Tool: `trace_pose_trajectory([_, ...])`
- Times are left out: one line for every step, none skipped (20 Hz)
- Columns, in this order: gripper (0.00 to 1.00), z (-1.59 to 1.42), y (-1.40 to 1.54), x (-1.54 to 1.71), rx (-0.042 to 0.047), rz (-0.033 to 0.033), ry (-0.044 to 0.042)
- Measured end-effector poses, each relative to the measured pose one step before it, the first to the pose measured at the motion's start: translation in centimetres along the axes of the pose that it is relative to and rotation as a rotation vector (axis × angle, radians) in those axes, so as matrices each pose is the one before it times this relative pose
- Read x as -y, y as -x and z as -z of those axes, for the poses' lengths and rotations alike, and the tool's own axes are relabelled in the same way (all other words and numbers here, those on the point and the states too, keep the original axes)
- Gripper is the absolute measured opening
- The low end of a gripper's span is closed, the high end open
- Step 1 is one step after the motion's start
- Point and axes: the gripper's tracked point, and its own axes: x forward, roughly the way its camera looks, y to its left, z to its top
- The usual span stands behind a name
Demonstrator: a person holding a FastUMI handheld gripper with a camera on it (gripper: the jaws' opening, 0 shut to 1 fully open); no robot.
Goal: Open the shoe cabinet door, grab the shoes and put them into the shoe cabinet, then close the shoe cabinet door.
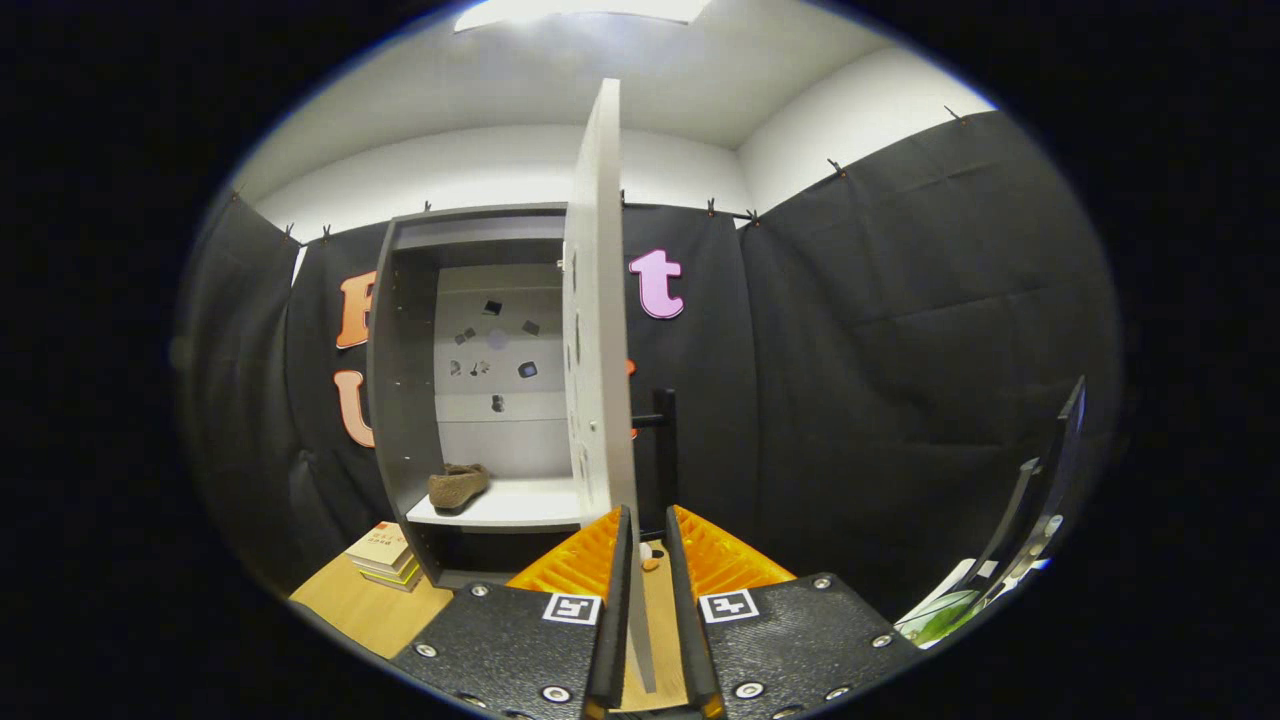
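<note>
A black-cloth booth with a wooden table along the bottom. At frame centre the shoe cabinet stands open, its door swung edge-on toward the camera. One brown shoe lies on the lower shelf, open room to its right. The gripper points level; its fingers straddle the door's lower edge, narrowly parted; whether they press it I cannot tell. Books lie lower left.

One shoe cabinet, one open door, one shoe — and one book stack.
</note>
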Motion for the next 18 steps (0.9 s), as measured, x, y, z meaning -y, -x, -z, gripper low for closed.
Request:
trace_pose_trajectory([0.25, 0.416, 0.089, -1.164, -0.01067, -0.00899, 0.00111])
trace_pose_trajectory([0.29, 0.495, 0.025, -0.857, -0.01246, 0.00079, -0.00537])
trace_pose_trajectory([0.31, 0.214, 0.089, -0.889, -0.00344, -0.00068, -0.01069])
trace_pose_trajectory([0.33, 0.132, -0.048, -0.937, 0.00130, 0.00204, -0.00746])
trace_pose_trajectory([0.36, 0.421, -0.023, -1.034, -0.00614, -0.00462, -0.00136])
trace_pose_trajectory([0.38, 0.834, -0.141, -1.153, -0.01313, -0.00522, 0.00391])
trace_pose_trajectory([0.42, 0.976, -0.077, -1.347, -0.01980, -0.01358, 0.00673])
trace_pose_trajectory([0.44, 0.982, -0.135, -1.272, -0.02353, -0.01494, 0.00346])
trace_pose_trajectory([0.47, 1.058, -0.230, -1.132, -0.02542, -0.01329, -0.00102])
trace_pose_trajectory([0.49, 0.947, -0.225, -0.989, -0.02363, -0.00931, -0.00507])
trace_pose_trajectory([0.51, 0.984, -0.347, -0.820, -0.01925, -0.00181, -0.00172])
trace_pose_trajectory([0.53, 0.677, -0.501, -0.334, -0.01475, 0.00938, -0.00320])
trace_pose_trajectory([0.53, 0.830, -0.434, -0.634, -0.00995, 0.00592, -0.00857])
trace_pose_trajectory([0.53, 0.980, -0.657, -0.831, -0.01337, 0.00858, -0.01104])
trace_pose_trajectory([0.53, 0.985, -0.559, -0.587, -0.02118, 0.00656, -0.01093])
trace_pose_trajectory([0.53, 0.904, -0.505, -0.578, -0.01898, 0.00372, -0.01057])
trace_pose_trajectory([0.53, 0.811, -0.465, -0.441, -0.01747, 0.00171, -0.00897])
trace_pose_trajectory([0.53, 0.904, -0.622, -0.532, -0.02202, -0.00135, -0.00340])
